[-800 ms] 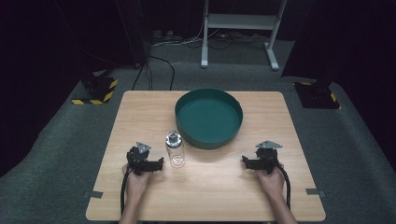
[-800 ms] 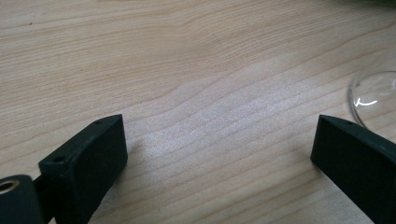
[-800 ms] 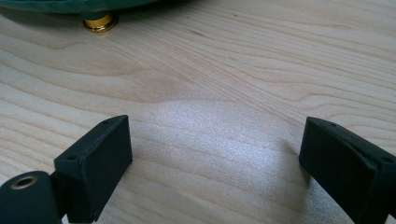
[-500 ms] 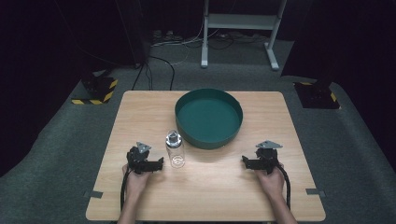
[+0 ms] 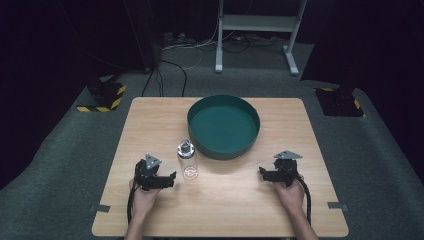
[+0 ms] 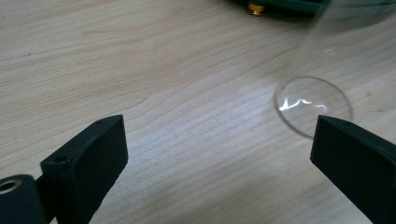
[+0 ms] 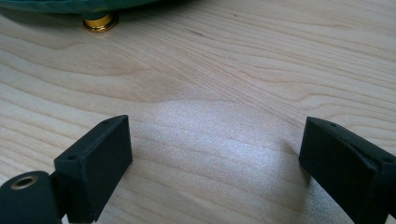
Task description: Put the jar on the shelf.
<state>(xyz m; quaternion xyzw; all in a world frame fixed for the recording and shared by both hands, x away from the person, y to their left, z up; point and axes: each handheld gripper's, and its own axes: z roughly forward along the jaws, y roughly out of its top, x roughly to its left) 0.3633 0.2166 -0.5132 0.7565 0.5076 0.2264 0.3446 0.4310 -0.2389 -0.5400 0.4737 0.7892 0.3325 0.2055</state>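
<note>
Wooden table: left claw gapes empty beside clear bottle.

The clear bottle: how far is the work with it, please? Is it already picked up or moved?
Nothing looks done yet: the clear bottle stands upright on the table, in front of the green bowl, apart from it. In hand: the left gripper rests beside the bottle, jaws open and empty. The right gripper lies open on bare wood. Left to do: probably grasping the bottle and everything after.
</note>
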